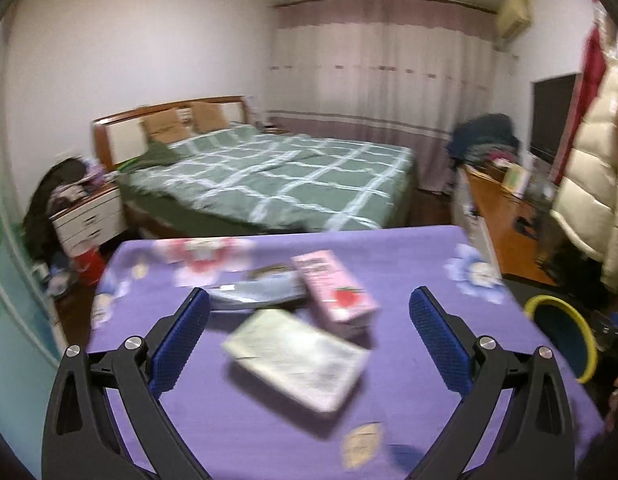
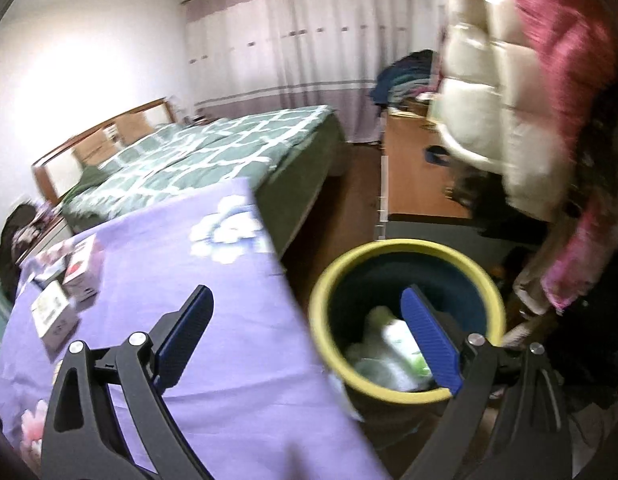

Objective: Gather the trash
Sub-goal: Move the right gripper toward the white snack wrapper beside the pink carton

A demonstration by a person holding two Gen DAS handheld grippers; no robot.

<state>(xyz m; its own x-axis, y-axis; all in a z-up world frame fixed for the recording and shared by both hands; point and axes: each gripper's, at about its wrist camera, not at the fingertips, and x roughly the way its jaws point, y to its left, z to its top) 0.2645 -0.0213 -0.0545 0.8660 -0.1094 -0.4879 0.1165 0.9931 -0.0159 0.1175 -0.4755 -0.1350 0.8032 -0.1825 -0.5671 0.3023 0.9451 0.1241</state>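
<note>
In the left wrist view a pale green-white flat box [image 1: 297, 362] lies on the purple flowered cloth [image 1: 409, 264], with a pink strawberry carton [image 1: 333, 292] behind it and a grey flat packet [image 1: 261, 290] to the left. My left gripper [image 1: 309, 304] is open and empty, just above the pale box. My right gripper [image 2: 307, 300] is open and empty, over the table's right edge beside a dark bin with a yellow rim [image 2: 489, 284]. White and green trash [image 2: 393, 348] lies inside the bin. The boxes [image 2: 65, 296] show far left in the right wrist view.
A bed with a green checked quilt [image 1: 277, 176] stands behind the table. A nightstand [image 1: 89, 216] is at the left, a wooden desk [image 1: 505, 216] with clothes at the right. A cream puffer jacket [image 2: 497, 92] hangs close above the bin.
</note>
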